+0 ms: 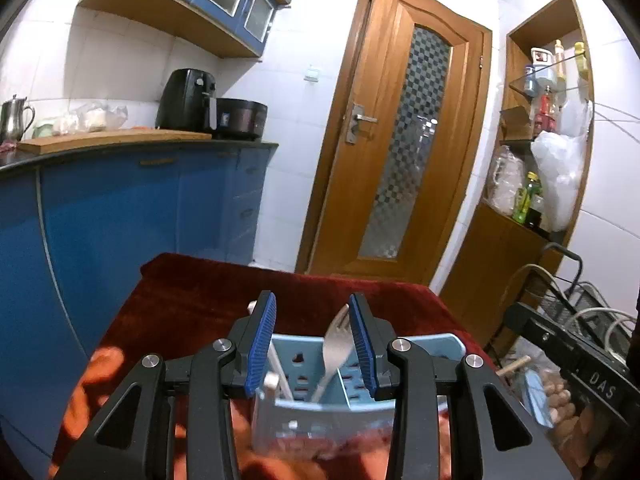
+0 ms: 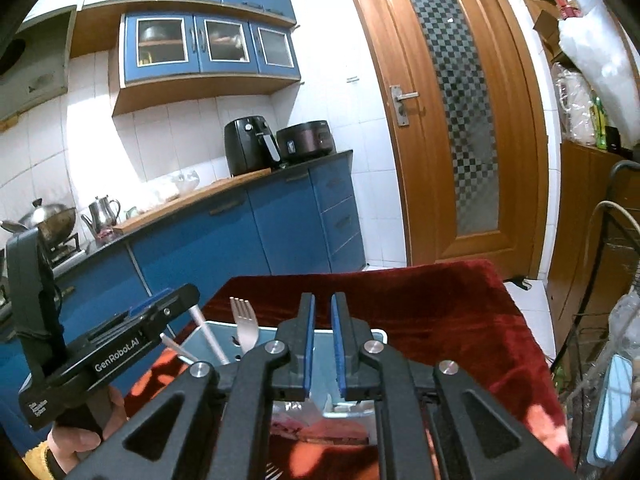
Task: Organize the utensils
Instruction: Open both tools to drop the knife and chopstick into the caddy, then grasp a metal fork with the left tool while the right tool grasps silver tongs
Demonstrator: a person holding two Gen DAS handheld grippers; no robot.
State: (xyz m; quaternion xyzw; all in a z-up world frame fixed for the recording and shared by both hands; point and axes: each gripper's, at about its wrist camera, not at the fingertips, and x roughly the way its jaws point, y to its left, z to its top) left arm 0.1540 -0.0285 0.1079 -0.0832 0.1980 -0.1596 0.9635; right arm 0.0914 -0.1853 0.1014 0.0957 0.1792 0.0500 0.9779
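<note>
Jaws of the left gripper (image 1: 313,344): spread, blue pads apart, pinching nothing; the fork (image 1: 335,344) stands between them, its head close by the right pad, with contact not clear from this view. Jaws of the right gripper (image 2: 323,344): nearly pressed together, a thin gap showing, nothing between. Utensil holder (image 1: 448,344): pale blue plastic caddy with perforated walls and internal dividers, set on the red cloth (image 1: 200,292) covering the desk, at 6 o'clock in both wrist views. Contents: fork, tines up, handle down in a compartment, leaning slightly, so judged deposited and resting on its own; pale rod-like utensils (image 1: 276,364) at about 9 o'clock of the fork, slanted against the holder wall. Upright storage keeps working ends clear and handles seated. Left gripper (image 2: 160,312), seen from the right wrist view at 9 o'clock, sits at the holder's left rim, a hand (image 2: 76,436) on its grip. Further items at the lower edge of the right view, too unclear to identify.
</note>
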